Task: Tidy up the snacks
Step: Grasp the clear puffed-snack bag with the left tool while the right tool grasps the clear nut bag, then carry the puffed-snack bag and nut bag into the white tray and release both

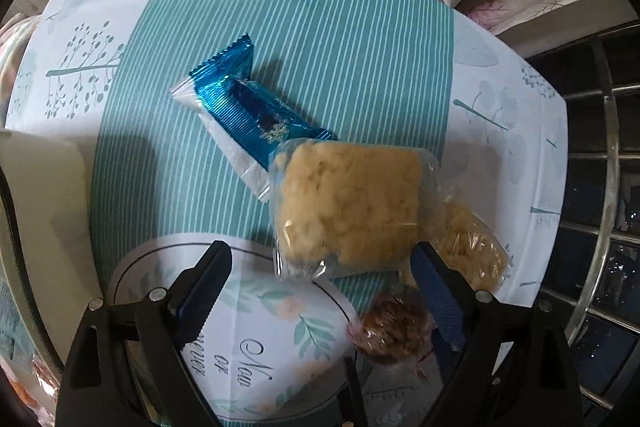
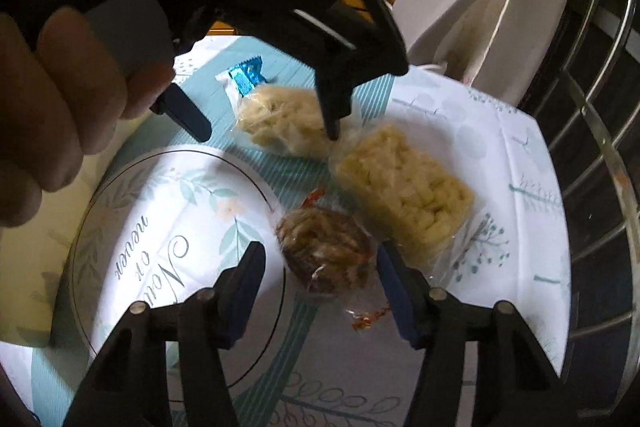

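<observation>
Lying loose near the table's right edge, the brown snack, two pale rice cakes and blue packet remained unsorted; the plate held nothing. Both the left gripper and right gripper gaped wide, empty.

Pale snack pack overlaps blue wrapper (striped cloth beneath).

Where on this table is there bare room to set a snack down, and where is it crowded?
Free: the round plate with nothing on it, and striped cloth beyond the blue packet. Crowded: the blue packet, two pale puffed-snack bags and the brown snack bag cluster beside the plate, between both open grippers.
</observation>
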The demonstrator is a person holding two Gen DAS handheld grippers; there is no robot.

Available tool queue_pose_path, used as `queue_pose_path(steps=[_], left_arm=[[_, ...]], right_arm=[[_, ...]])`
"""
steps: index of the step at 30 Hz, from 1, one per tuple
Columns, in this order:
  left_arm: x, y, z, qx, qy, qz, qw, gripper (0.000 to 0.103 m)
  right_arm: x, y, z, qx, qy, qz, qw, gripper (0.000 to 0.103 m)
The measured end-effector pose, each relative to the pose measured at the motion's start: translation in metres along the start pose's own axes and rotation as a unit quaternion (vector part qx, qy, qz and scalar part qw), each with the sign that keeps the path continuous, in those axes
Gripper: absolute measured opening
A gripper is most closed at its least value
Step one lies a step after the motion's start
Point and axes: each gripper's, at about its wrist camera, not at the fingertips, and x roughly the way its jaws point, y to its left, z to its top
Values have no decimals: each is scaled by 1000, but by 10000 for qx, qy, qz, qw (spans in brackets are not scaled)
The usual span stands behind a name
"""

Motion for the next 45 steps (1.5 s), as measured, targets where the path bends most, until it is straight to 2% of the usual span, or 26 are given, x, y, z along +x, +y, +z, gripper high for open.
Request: queue_pose_path(steps=[5, 7, 9, 15, 18, 23, 31, 39, 45], left_arm=[[5, -6, 7, 136, -9, -28, 9999, 90], [5, -4, 9, 114, 28, -167, 9998, 83], [4, -3, 10, 75, 66, -355, 9993, 68], [-3, 2, 7, 83, 52, -478, 9988, 53], [-7, 9, 4, 28, 80, -522, 9986, 50], [-14, 21, -9, -36, 196, -508, 9985, 48], [-30, 41, -47, 115, 448, -518, 9976, 48], [-58, 50, -90, 428, 485, -640, 9959, 48], [-86, 57, -122, 769, 518, -848, 9921, 48]], right_arm=[[4, 0, 0, 106, 2, -102, 9999, 56], [5, 0, 1, 96, 29, -141, 9999, 47], [4, -1, 1, 78, 45, -101, 9999, 45], [3, -11, 1, 242, 207, 122, 9994, 45], [0, -9, -2, 251, 321, 169, 9990, 44], [-10, -7, -15, 512, 604, 290, 9964, 44], [-31, 9, -45, 1053, 911, 409, 9894, 44], [-54, 26, -72, 1626, 1143, 613, 9781, 44], [-80, 39, -78, 2010, 1112, 503, 9720, 44]])
